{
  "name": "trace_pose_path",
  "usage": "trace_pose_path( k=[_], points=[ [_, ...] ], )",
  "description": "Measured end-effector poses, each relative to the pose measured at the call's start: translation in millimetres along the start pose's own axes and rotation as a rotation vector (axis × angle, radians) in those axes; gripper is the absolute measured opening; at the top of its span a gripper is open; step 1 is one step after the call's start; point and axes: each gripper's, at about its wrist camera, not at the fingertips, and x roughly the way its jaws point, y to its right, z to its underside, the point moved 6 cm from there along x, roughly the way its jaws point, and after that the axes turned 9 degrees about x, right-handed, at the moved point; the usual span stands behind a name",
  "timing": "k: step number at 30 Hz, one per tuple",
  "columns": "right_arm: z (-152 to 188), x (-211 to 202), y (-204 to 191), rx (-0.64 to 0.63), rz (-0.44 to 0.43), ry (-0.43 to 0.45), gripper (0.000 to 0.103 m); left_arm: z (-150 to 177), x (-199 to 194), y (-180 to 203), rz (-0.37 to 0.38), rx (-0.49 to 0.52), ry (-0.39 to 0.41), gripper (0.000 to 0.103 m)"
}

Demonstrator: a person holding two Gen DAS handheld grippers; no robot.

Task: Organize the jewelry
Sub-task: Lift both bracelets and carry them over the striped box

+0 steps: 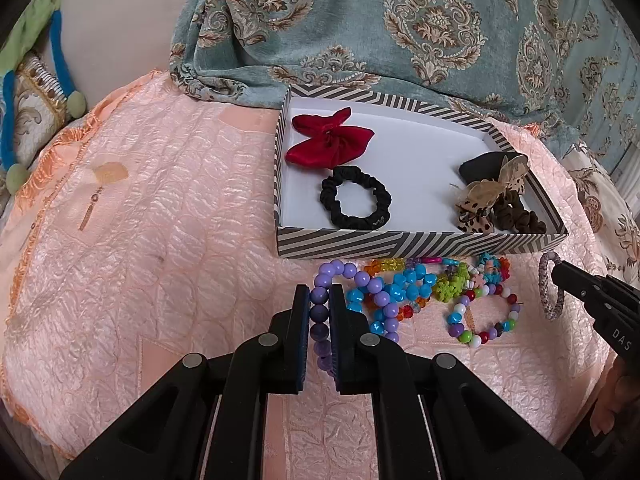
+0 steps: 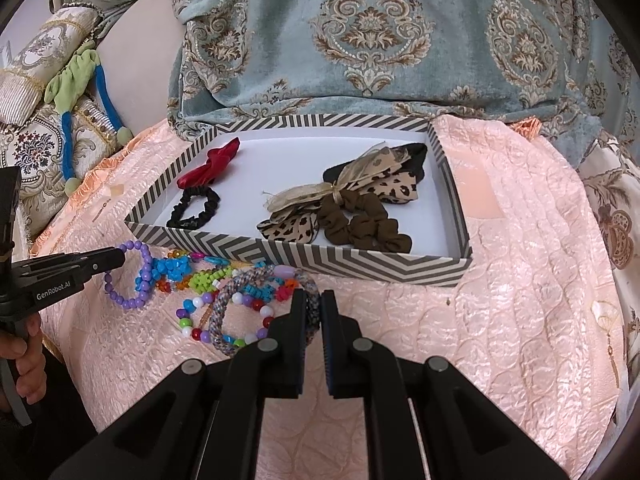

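Left wrist view: my left tool is clamped on the purple bead bracelet, gripped mid-strand so it lifts w/o snagging the bead pile at the striped box's near wall. Right wrist view: my right tool pinches the braided bangle by its rim, same reason. Box on the pink bedspread holds scrunchies only, so bracelets prob. go elsewhere.
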Motion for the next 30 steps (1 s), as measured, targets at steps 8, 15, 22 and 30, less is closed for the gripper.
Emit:
trace_pose_path(
  k=[8,15,22,30],
  points=[
    [1,0,-1,-0.008,0.004,-0.003,0.007,0,0,0,-0.001,0.002,-0.001,0.0],
    [0,-1,-1,-0.015,0.006,0.001,0.007,0,0,2,-0.004,0.01,-0.003,0.0],
    [0,-1,-1,-0.014,0.008,0.001,0.007,0,0,2,-0.004,0.012,-0.001,0.0],
    [-10,-13,-5,-0.022,-0.011,0.055,0.007,-13,-21,11,0.031,0.03,0.06,0.0]
  ],
)
